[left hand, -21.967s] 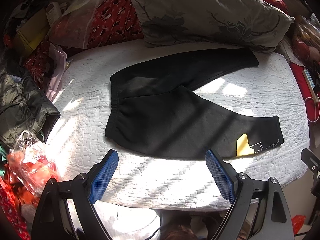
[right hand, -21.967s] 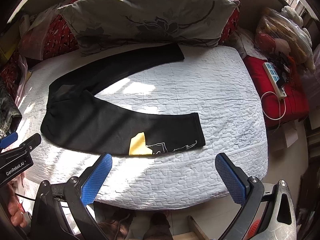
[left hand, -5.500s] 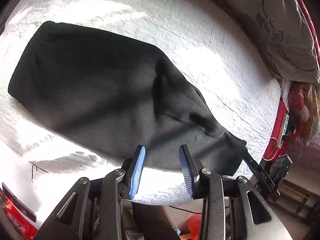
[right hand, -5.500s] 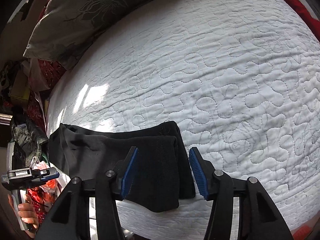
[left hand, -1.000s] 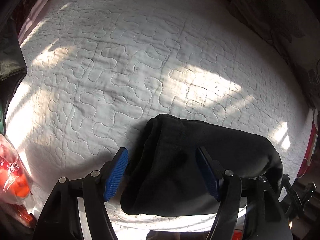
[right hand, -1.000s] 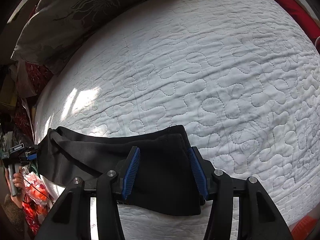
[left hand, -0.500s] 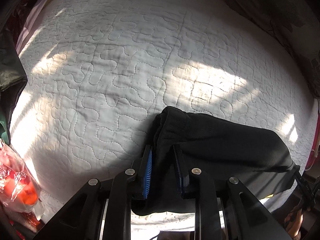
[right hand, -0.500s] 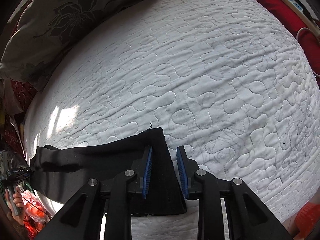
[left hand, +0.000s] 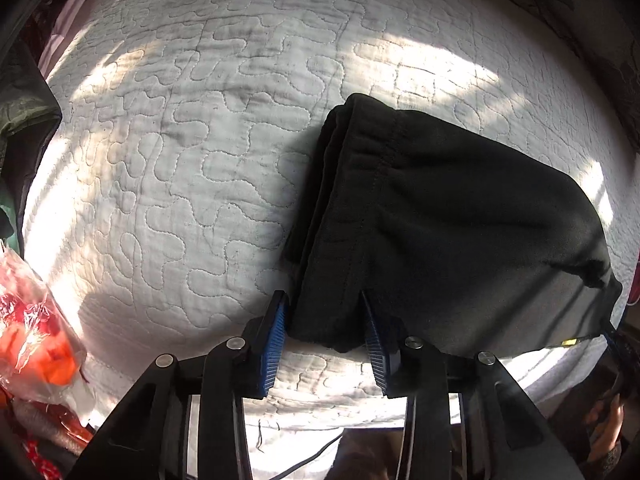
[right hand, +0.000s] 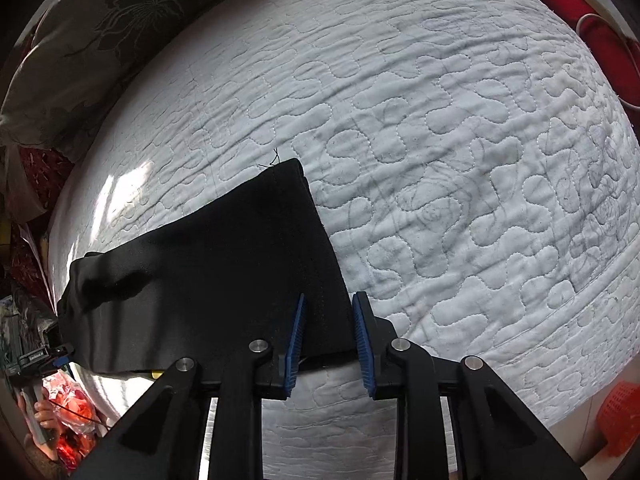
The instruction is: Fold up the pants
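Observation:
The black pants point(left hand: 440, 220) lie folded into a long band on the white quilted bed point(left hand: 180, 140). In the left wrist view the waistband end sits between my left gripper's point(left hand: 324, 328) blue pads. Its jaws are opening a little, with both pads still against the cloth. In the right wrist view the hem end of the pants point(right hand: 220, 272) fills the gap of my right gripper point(right hand: 329, 340). Those jaws are closing and both pads touch the fabric. Both grippers point steeply down at the bed's near edge.
A grey flowered pillow point(right hand: 100, 20) lies at the head of the bed. A red-orange plastic bag point(left hand: 36, 344) and a dark green jacket point(left hand: 20, 120) crowd the left side. An orange basket point(right hand: 616, 420) stands on the floor at the right. A hand point(right hand: 40, 416) shows at the far left.
Both grippers went from wide open around the pants' ends to closed on them. The left one has widened slightly since half a second ago. Both moved closer over the cloth.

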Motion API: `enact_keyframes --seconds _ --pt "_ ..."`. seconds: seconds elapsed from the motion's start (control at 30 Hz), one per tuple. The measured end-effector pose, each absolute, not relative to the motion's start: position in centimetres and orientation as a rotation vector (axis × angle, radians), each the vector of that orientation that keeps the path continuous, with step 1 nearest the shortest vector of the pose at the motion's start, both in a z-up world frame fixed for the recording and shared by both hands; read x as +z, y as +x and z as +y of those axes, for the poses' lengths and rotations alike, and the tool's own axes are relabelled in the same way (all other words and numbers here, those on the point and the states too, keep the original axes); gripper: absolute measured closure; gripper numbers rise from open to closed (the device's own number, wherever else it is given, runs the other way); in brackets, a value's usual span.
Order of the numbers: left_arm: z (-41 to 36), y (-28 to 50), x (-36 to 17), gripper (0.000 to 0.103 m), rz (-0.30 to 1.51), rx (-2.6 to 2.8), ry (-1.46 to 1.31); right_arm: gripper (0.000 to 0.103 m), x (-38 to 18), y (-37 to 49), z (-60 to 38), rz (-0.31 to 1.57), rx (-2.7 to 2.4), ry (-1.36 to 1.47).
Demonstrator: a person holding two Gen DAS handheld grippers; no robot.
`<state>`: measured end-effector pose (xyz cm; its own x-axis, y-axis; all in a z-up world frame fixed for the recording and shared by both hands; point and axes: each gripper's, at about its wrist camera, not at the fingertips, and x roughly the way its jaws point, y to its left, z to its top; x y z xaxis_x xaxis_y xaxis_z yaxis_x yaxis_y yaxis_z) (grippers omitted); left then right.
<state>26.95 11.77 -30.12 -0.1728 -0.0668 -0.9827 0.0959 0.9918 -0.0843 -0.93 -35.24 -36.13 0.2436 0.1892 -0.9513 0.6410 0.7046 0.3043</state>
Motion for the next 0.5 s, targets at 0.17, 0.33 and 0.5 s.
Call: enact_keyframes --seconds 0.17,0.33,0.5 --pt "12.4 27.9 -29.5 0.074 1.734 -0.179 -0.022 0.091 -33.9 -3.0 -36.8 1.247 -0.312 0.956" --pt "12.7 28.5 -30.5 0.074 1.765 -0.171 0.029 0.091 -34.8 -5.1 -37.6 1.233 -0.329 1.081" --pt "12.7 28.5 -30.3 0.067 1.763 -0.174 0.076 0.085 -36.6 -5.8 -37.8 1.294 -0.425 1.017"
